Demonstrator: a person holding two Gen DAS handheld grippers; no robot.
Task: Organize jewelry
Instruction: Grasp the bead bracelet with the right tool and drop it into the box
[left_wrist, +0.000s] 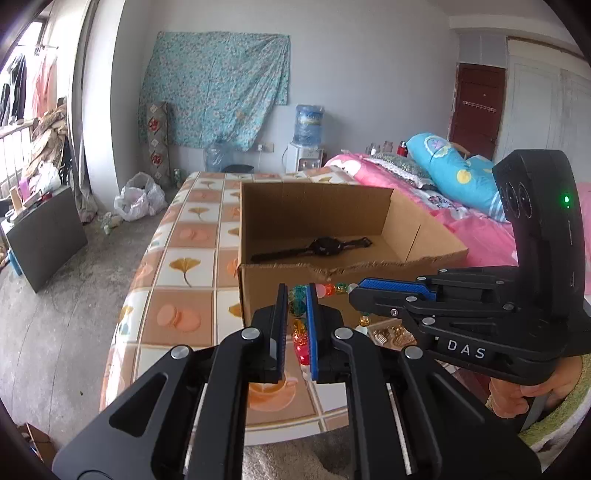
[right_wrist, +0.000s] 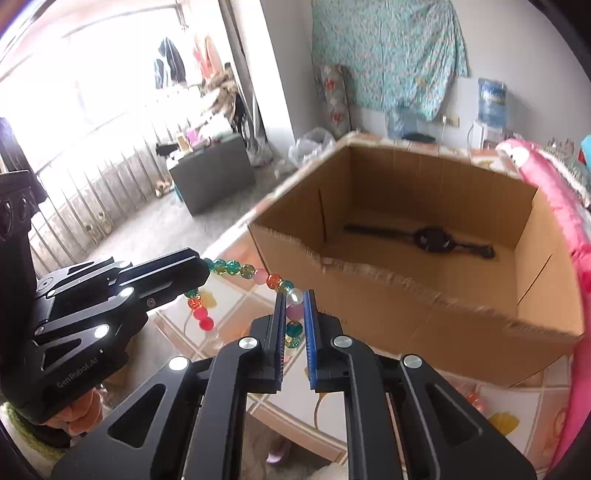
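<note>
A colourful bead bracelet (right_wrist: 243, 271) hangs stretched between both grippers, just in front of an open cardboard box (right_wrist: 424, 299). My left gripper (left_wrist: 297, 295) is shut on beads at one end of the bracelet (left_wrist: 295, 306); it shows at the left of the right wrist view (right_wrist: 201, 271). My right gripper (right_wrist: 294, 301) is shut on beads at the other end; it shows at the right of the left wrist view (left_wrist: 354, 291). A black wristwatch (left_wrist: 321, 246) lies flat inside the box (left_wrist: 258, 295), also seen in the right wrist view (right_wrist: 430, 238).
The box stands on a table with a tiled orange-and-white cloth (left_wrist: 177, 266). Small gold jewellery (left_wrist: 388, 334) lies on the table under my right gripper. A pink bed (left_wrist: 461, 229) borders the table's right side. The floor drops away to the left.
</note>
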